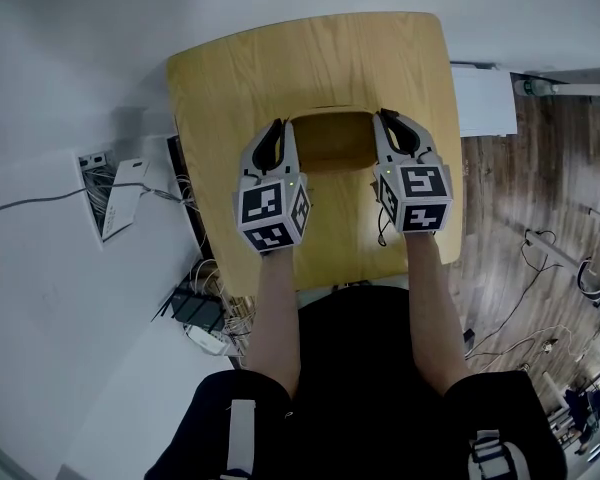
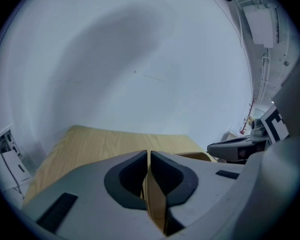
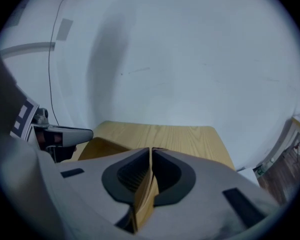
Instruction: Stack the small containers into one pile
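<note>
Left gripper (image 1: 280,128) clamping container (image 1: 330,156), right gripper (image 1: 387,120) opposite

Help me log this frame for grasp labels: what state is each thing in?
wooden container: upright, open-topped, empty, held by both side walls.
left gripper: shut on the container's left wall.
right gripper: shut on the container's right wall.
</note>
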`<state>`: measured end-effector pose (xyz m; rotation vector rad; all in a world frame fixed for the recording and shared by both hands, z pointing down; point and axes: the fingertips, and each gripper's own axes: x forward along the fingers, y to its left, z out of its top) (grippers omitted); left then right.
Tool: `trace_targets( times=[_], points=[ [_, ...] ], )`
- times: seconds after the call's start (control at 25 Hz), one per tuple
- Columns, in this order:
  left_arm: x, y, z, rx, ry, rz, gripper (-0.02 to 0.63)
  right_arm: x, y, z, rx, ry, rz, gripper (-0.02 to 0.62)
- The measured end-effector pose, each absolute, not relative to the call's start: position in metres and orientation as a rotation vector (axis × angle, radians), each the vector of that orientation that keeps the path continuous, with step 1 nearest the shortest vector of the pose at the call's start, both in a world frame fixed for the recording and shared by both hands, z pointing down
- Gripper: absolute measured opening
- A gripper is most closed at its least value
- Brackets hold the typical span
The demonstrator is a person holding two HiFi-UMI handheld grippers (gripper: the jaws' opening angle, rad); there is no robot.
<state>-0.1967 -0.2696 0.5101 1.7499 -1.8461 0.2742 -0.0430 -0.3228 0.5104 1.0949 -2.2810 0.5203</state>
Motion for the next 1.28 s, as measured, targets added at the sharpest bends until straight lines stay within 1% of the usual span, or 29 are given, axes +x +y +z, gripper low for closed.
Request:
trace_targets(
  times=[0.04,0.68,0.96,1.28],
  points=[
    [-0.197,-0.271,0.507,1.757,-1.857,0.256,0.009,-0.045,-0.324,0.506,1.096,-2.301,0.504,0.010],
    [-0.196,-0.270,0.544,1.678,-1.812,0.383,0.009,-0.052,-0.319,0.538,1.022,-2.234,0.506,0.008],
    [-0.203,-0.267,0.512,1.700,-1.868,0.277,0.008,-0.048,-0.322,0.505,1.086,-2.305,0.503,0.008],
    [-0.199,-0.245,0.445,1.811,-1.936,0.131,0.008,-0.048,-0.296,0.440,1.108,-2.507,0.506,0.006]
  ],
)
